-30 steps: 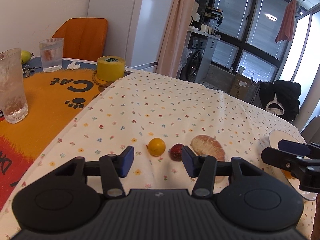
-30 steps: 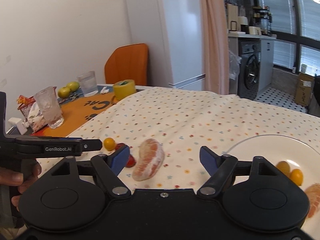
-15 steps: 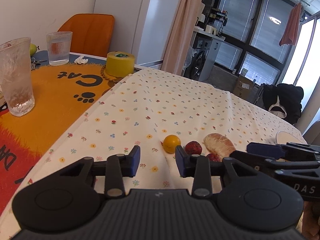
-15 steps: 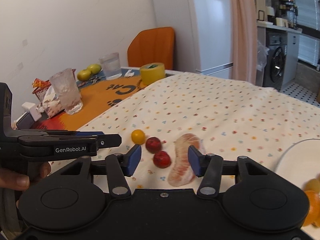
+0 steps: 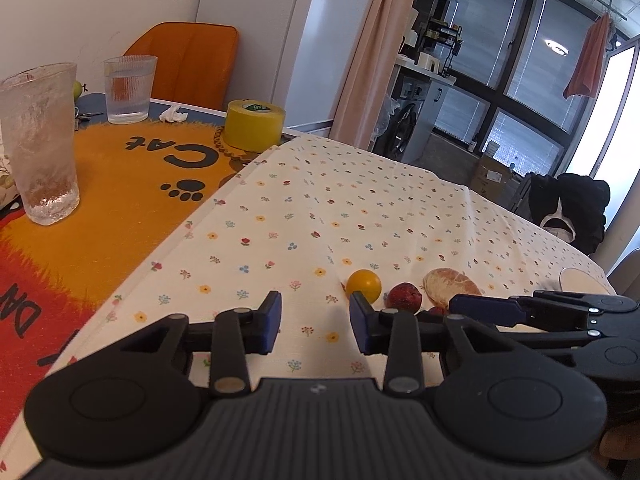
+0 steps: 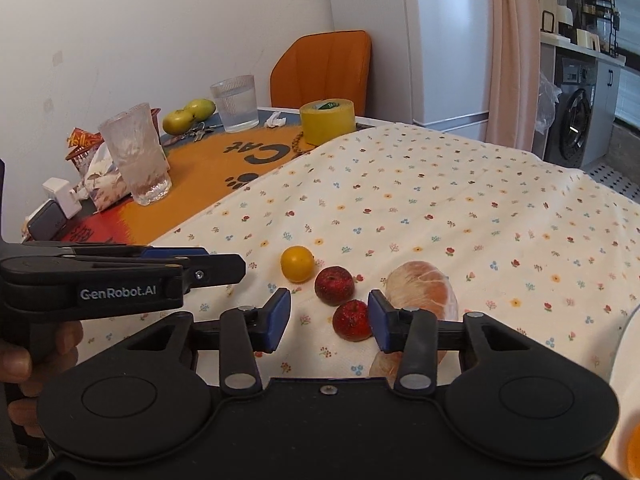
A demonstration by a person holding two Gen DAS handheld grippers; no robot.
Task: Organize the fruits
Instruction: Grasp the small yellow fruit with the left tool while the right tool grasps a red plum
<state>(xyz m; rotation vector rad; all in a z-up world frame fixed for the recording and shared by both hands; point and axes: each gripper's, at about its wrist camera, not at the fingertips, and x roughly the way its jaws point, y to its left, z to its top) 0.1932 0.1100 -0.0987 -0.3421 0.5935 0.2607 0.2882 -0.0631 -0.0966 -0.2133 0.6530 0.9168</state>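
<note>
On the flowered cloth lie a small yellow fruit (image 6: 297, 263), a dark red fruit (image 6: 334, 285), a brighter red fruit (image 6: 352, 320) and a peeled citrus piece (image 6: 424, 292). My right gripper (image 6: 329, 320) is open and low over the cloth; the brighter red fruit sits just ahead, close to its right finger, not pinched. My left gripper (image 5: 316, 322) is open with nothing in it, and the yellow fruit (image 5: 363, 285) lies just beyond its right fingertip. The left wrist view catches the right gripper (image 5: 480, 306) from the side, near the citrus piece (image 5: 450, 286).
A white plate (image 6: 628, 344) holding an orange fruit (image 6: 634, 452) is at the right edge. On the orange cat mat (image 5: 120, 184) stand two glasses (image 5: 40, 144), a yellow tape roll (image 5: 254, 124), green fruits (image 6: 188, 114) and keys. An orange chair (image 6: 324, 68) stands behind.
The right gripper swung left from the plate to the red fruits and narrowed its gap. The left gripper also narrowed and shifted left, so the fruits now lie to its right.
</note>
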